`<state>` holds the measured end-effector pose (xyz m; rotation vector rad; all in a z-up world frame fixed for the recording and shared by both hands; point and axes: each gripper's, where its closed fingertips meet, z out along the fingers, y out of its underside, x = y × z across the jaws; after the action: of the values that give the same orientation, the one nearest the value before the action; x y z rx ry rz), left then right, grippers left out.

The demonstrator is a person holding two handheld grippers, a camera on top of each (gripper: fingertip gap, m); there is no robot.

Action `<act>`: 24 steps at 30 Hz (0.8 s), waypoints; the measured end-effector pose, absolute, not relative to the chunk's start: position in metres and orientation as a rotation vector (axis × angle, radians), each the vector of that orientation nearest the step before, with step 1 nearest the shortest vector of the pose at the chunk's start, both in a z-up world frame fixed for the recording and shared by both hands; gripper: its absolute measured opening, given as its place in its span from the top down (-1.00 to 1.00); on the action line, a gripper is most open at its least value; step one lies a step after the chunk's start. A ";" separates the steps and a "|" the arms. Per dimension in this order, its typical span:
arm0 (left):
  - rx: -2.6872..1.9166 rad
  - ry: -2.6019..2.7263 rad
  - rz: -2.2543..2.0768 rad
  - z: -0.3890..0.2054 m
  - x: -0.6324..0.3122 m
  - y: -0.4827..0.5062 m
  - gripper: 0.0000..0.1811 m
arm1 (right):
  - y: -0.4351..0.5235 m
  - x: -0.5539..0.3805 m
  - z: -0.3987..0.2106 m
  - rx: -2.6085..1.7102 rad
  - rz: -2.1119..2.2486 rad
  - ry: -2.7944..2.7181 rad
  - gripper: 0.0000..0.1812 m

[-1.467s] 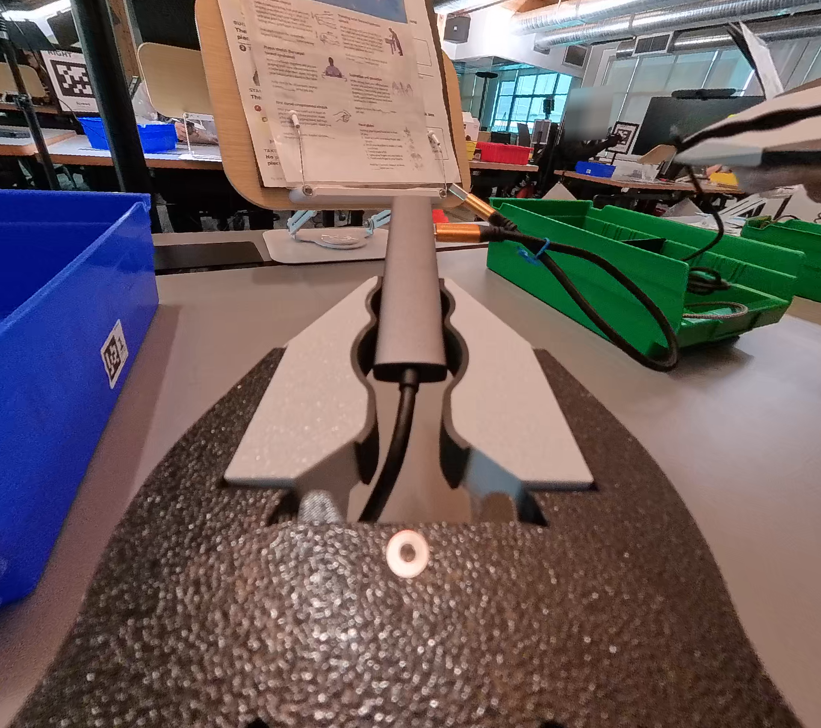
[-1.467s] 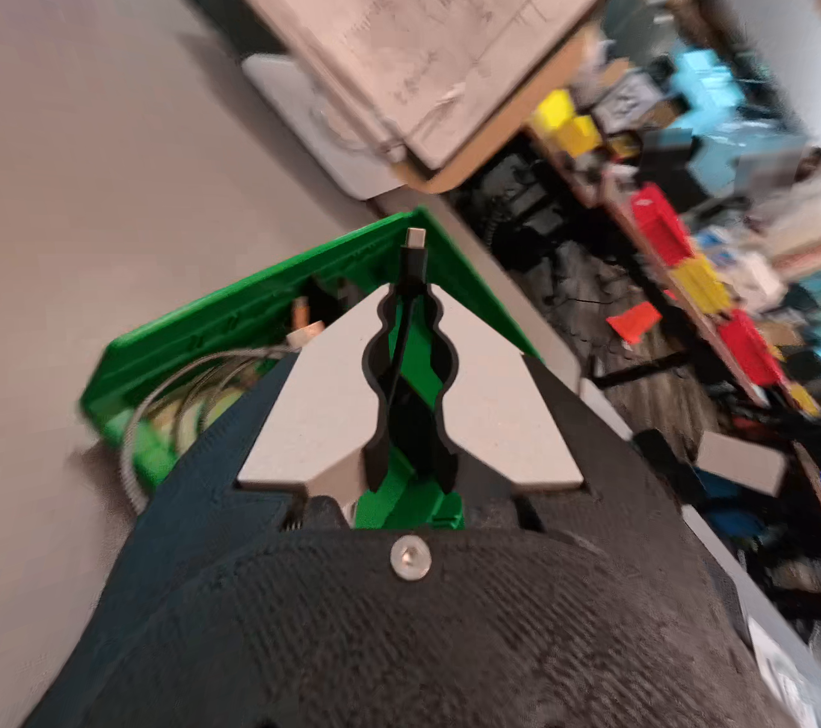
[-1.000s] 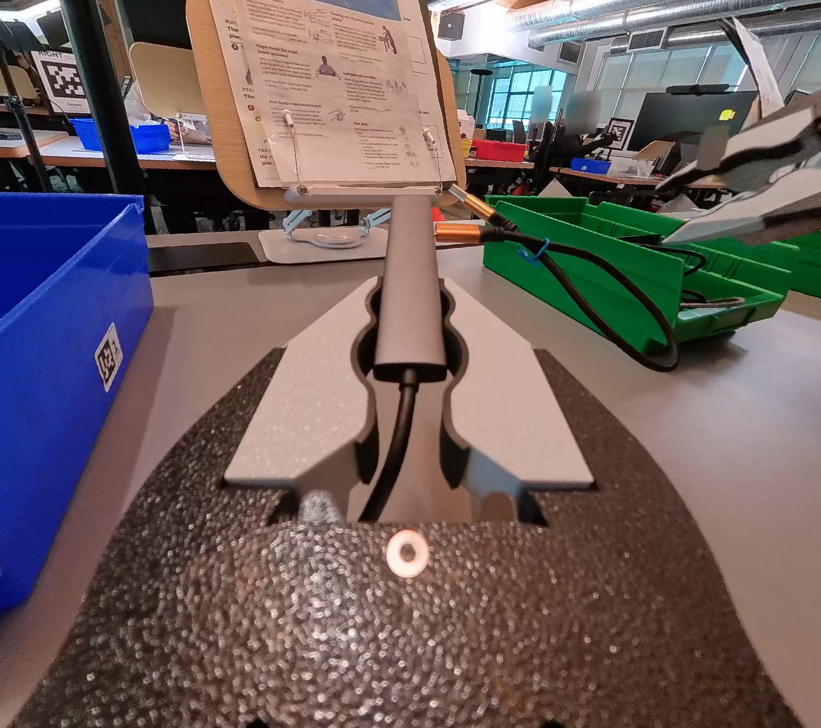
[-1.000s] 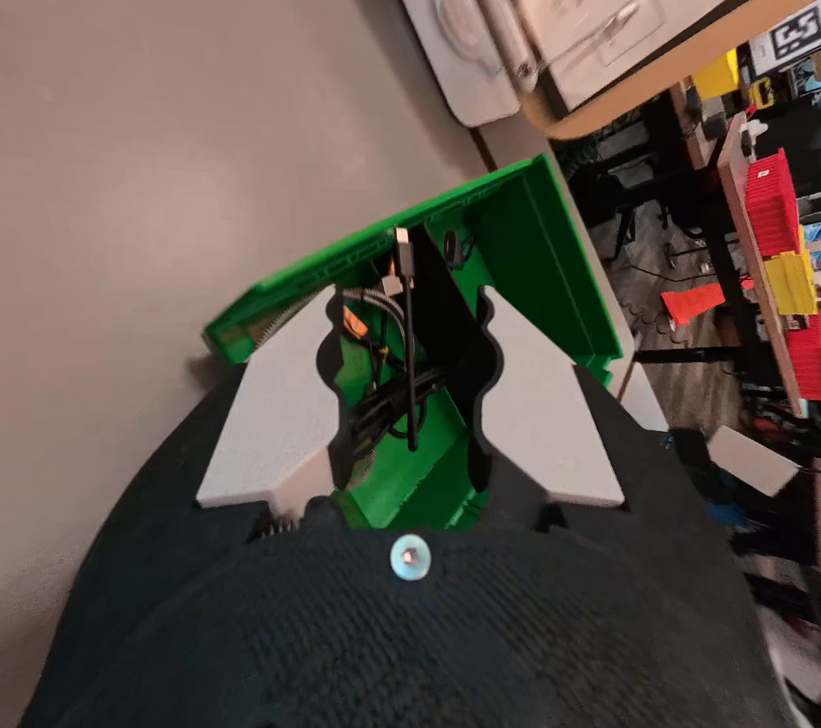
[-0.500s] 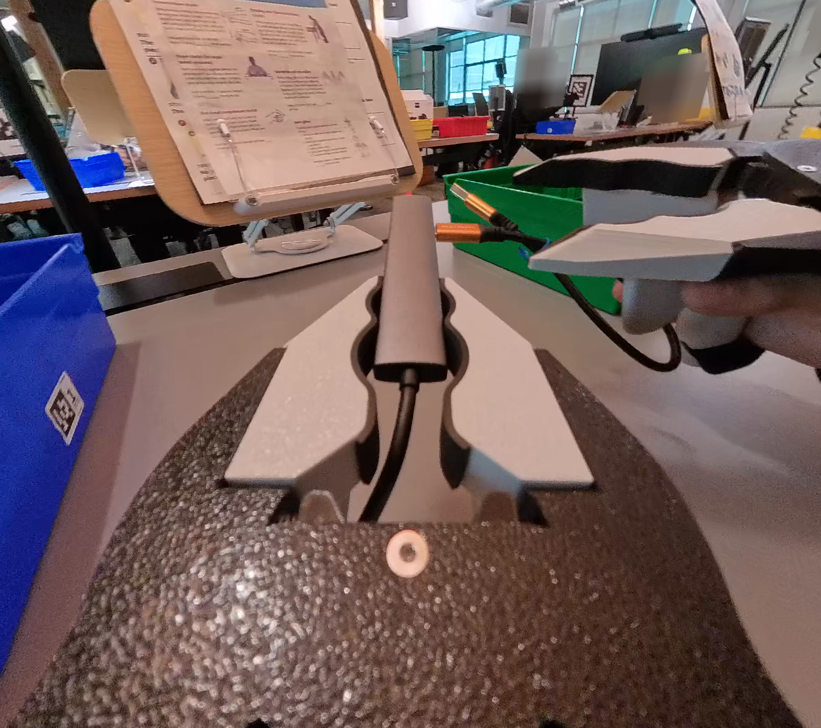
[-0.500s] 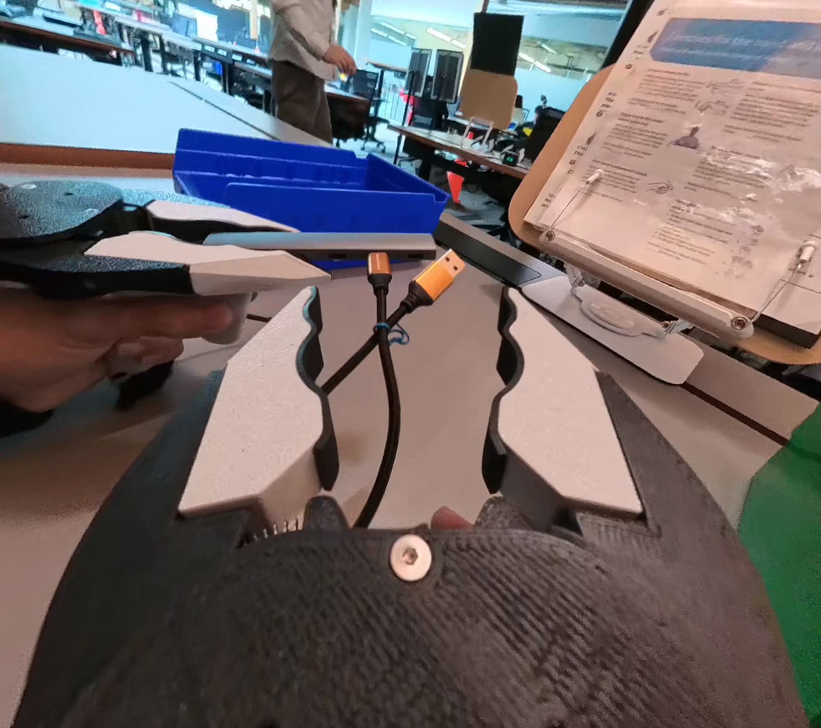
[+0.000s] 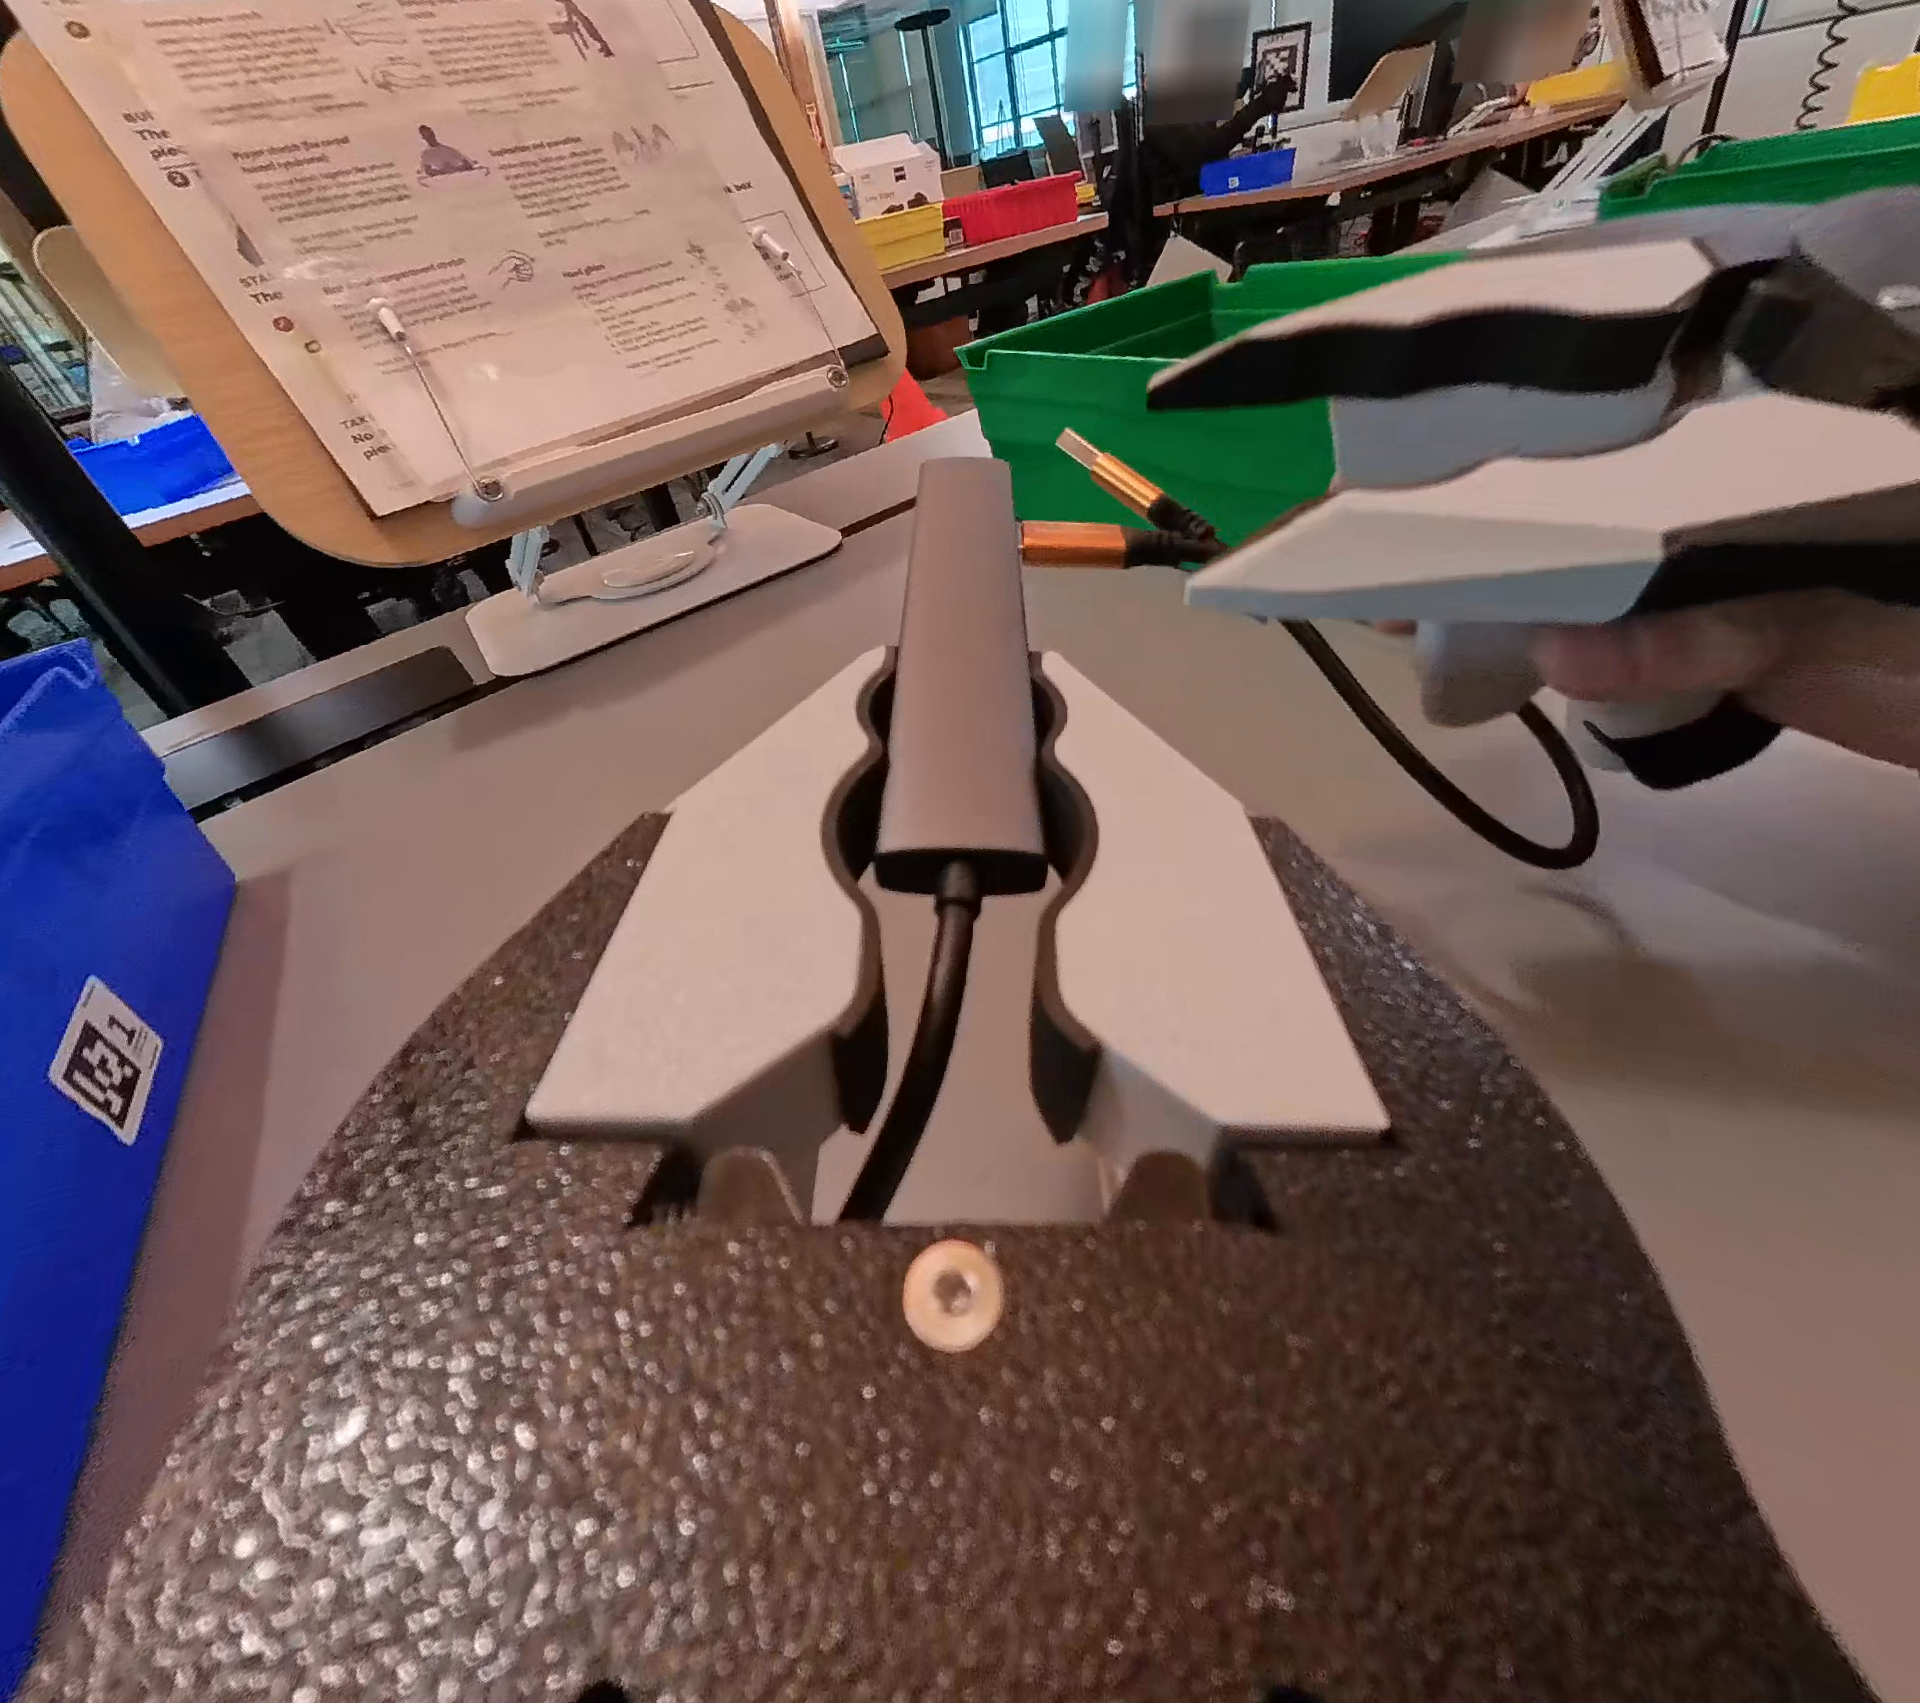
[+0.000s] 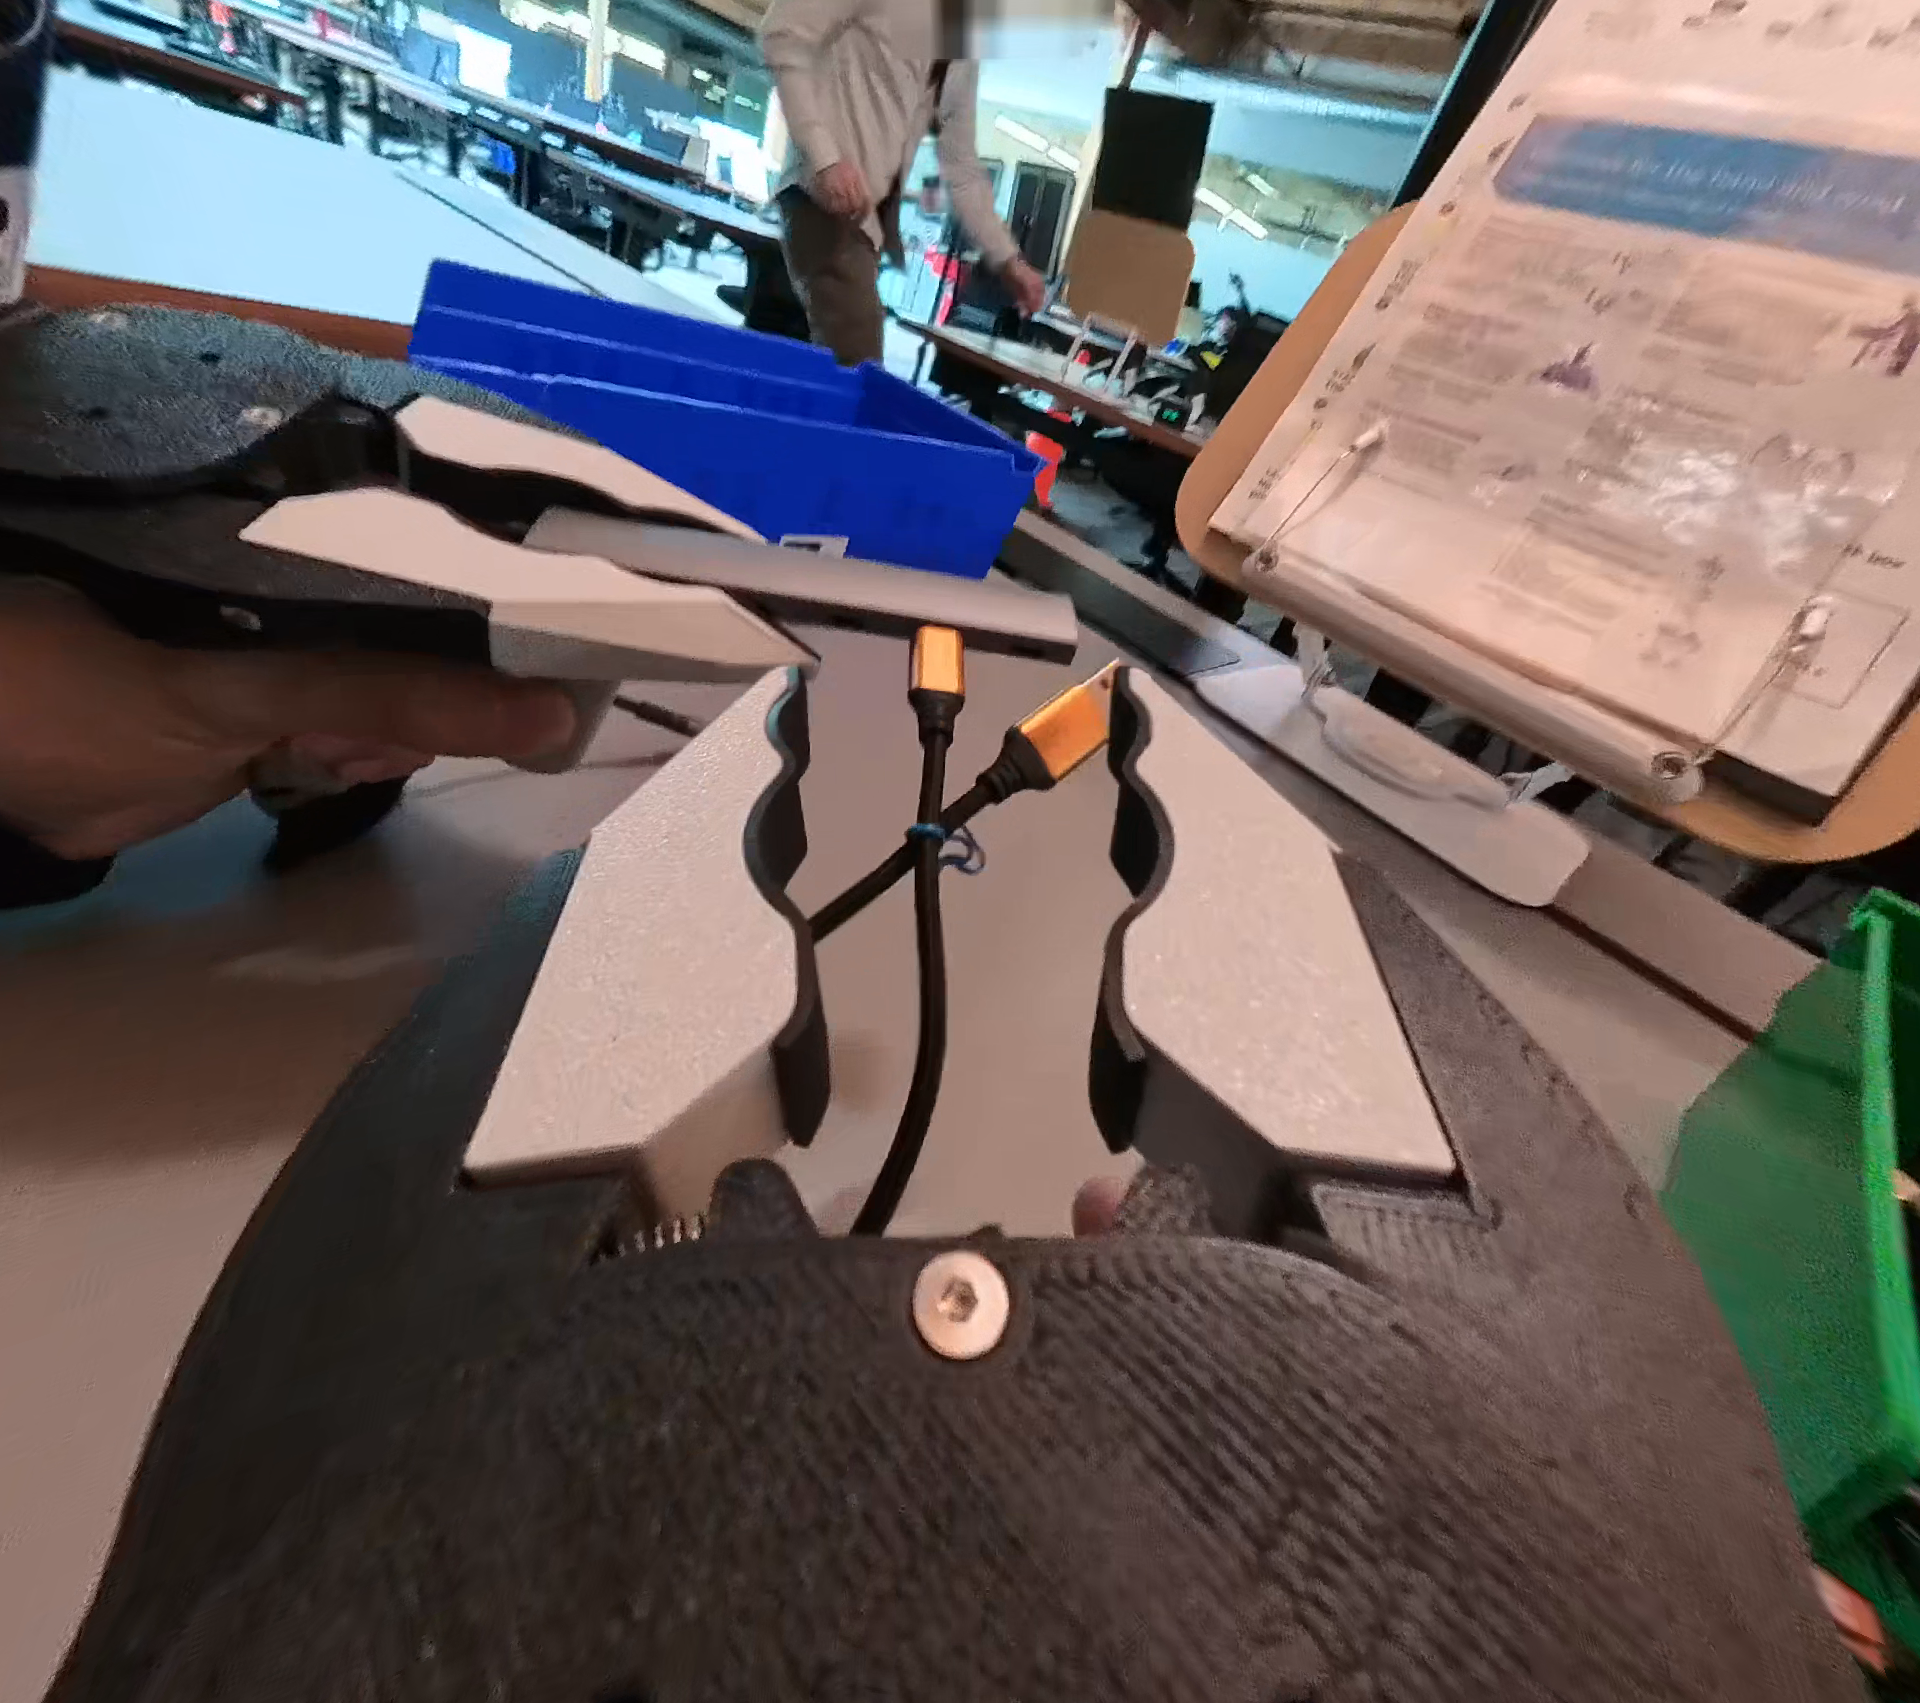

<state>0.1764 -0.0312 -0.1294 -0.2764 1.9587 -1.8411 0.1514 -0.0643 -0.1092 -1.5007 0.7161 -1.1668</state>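
- Left gripper (image 7: 961,677) — clamped on a grey hub (image 7: 964,573); gripped at the hub's near end, with the hub's own black lead trailing back between the fingers. Held level above the table (image 7: 1558,1082).
- Orange plug (image 8: 937,661) — against the hub's side facing the right gripper, apparently seated in a port; depth of seating not clear.
- Second orange plug (image 8: 1065,723) — loose, just beside the hub, angled away from it; bound to the first plug's cord (image 8: 925,978) by a blue tie (image 8: 940,838).
- Right gripper (image 8: 958,697) — fingers apart, gripping nothing; tips just short of the hub, straddling both plugs and the cord.
- Handling note, as a judgement: best closed square on the orange shell rather than the cord, in line with the port, with the hub kept steady and level.
- Blue bin (image 8: 727,427) behind the hub in the right wrist view; green bin (image 7: 1091,406) and document stand (image 7: 416,199) beyond the hub in the left wrist view.
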 end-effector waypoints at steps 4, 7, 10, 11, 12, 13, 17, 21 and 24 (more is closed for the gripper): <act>-0.270 1.962 -1.842 -0.129 0.176 -0.032 0.77 | -0.058 0.153 -0.116 -1.523 -1.137 0.709 0.42; -0.256 1.963 -1.836 -0.130 0.174 -0.033 0.77 | -0.059 0.154 -0.121 -1.549 -1.150 0.735 0.47; -0.241 1.965 -1.847 -0.129 0.172 -0.034 0.77 | -0.059 0.154 -0.120 -1.540 -1.146 0.744 0.54; -0.233 1.965 -1.854 -0.129 0.171 -0.034 0.77 | -0.058 0.154 -0.118 -1.527 -1.143 0.742 0.56; -0.225 1.966 -1.859 -0.128 0.170 -0.035 0.77 | -0.058 0.154 -0.118 -1.518 -1.136 0.746 0.57; -0.214 1.967 -1.861 -0.128 0.169 -0.036 0.77 | -0.058 0.154 -0.119 -1.517 -1.123 0.752 0.60; -0.172 1.966 -1.846 -0.128 0.165 -0.039 0.77 | -0.064 0.157 -0.123 -1.501 -1.104 0.810 0.84; -0.168 1.957 -1.873 -0.126 0.163 -0.039 0.77 | -0.062 0.154 -0.117 -1.457 -1.087 0.788 0.87; -0.175 1.969 -1.886 -0.126 0.162 -0.040 0.77 | -0.062 0.154 -0.114 -1.430 -1.095 0.784 0.88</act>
<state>0.1622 -0.0398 -0.1263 -0.1745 1.9686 -1.8862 0.1535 -0.0617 -0.1138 -1.4304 0.7843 -1.0946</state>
